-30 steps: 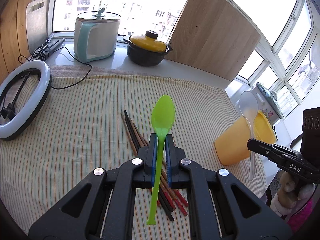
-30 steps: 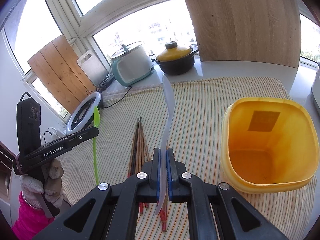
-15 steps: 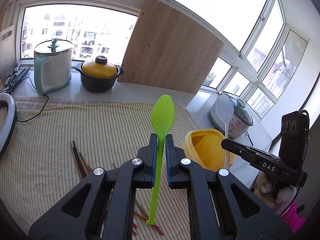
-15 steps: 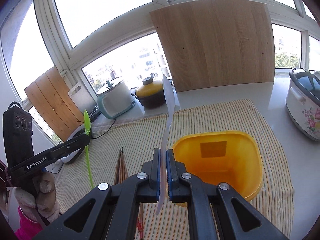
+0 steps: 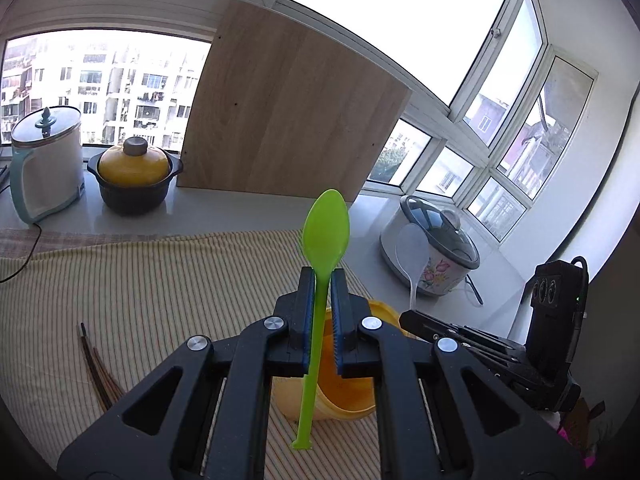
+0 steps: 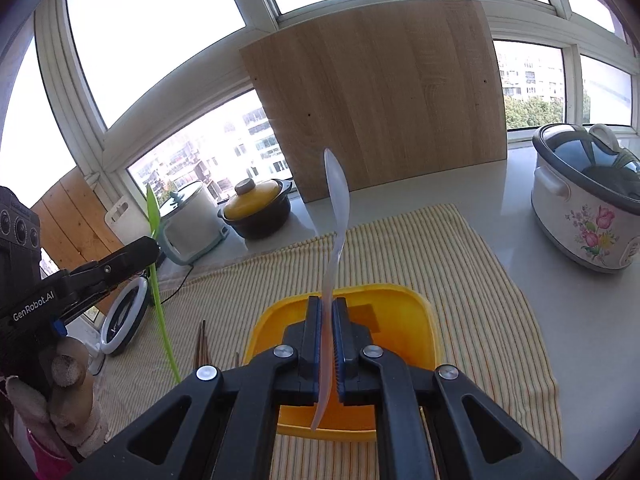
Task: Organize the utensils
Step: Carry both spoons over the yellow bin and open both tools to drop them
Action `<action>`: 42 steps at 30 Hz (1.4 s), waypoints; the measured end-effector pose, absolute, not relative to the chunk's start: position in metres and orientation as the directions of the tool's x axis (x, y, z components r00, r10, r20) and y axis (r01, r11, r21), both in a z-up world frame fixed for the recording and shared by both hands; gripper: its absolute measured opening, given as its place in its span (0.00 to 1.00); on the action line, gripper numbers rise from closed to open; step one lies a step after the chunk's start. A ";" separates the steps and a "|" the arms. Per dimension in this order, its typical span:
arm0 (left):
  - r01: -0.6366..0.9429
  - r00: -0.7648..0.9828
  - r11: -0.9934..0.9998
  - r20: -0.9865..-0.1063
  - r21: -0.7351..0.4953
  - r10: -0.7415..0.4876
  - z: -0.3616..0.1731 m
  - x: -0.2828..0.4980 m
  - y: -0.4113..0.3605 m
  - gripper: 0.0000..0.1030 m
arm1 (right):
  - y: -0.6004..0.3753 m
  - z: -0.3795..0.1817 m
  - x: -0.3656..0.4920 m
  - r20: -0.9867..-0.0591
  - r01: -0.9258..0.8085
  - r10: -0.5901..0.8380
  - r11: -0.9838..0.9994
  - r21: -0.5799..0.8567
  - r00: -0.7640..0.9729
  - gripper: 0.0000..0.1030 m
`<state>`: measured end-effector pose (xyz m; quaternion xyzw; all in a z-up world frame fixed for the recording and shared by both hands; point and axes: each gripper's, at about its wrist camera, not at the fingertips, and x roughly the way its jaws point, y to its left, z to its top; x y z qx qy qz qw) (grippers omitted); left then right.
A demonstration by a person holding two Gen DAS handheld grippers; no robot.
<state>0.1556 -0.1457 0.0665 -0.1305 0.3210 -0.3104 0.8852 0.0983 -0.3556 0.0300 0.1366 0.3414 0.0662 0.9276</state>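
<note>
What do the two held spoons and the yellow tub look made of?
Green spoon: likely plastic, a uniform bright colour with a thin moulded handle. White spoon: translucent plastic, light passes through it. Yellow tub: probably plastic, smooth and slightly glossy.

The yellow container (image 5: 352,396) is mostly hidden behind the left tool (image 5: 321,280) in the left wrist view, with only part of its rim and wall showing. In the right wrist view the right tool (image 6: 327,312) covers its near half (the floor inside is unseen). The chopsticks (image 5: 98,364) vanish under tool arms in both views, so their count cannot be told. The kettle (image 5: 42,164) is cut by the left edge. The gloved hand (image 6: 60,396) is partly out of frame.
</note>
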 end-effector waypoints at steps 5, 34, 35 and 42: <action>0.461 0.573 0.753 -0.491 -0.470 -0.657 0.058 0.170 -0.163 0.06 | -0.365 0.027 0.102 -0.618 -0.004 0.190 0.957 0.290 0.763 0.03; 0.462 0.557 0.756 -0.512 -0.463 -0.654 0.031 0.181 -0.191 0.06 | -0.365 -0.001 0.098 -0.648 0.021 0.157 0.966 0.259 0.745 0.03; 0.462 0.554 0.756 -0.515 -0.463 -0.654 0.030 0.180 -0.190 0.06 | -0.365 -0.001 0.097 -0.648 0.023 0.158 0.965 0.262 0.745 0.03; 0.493 0.533 0.754 -0.535 -0.434 -0.656 0.029 0.169 -0.194 0.08 | -0.365 0.000 0.089 -0.646 0.018 0.166 0.963 0.268 0.745 0.13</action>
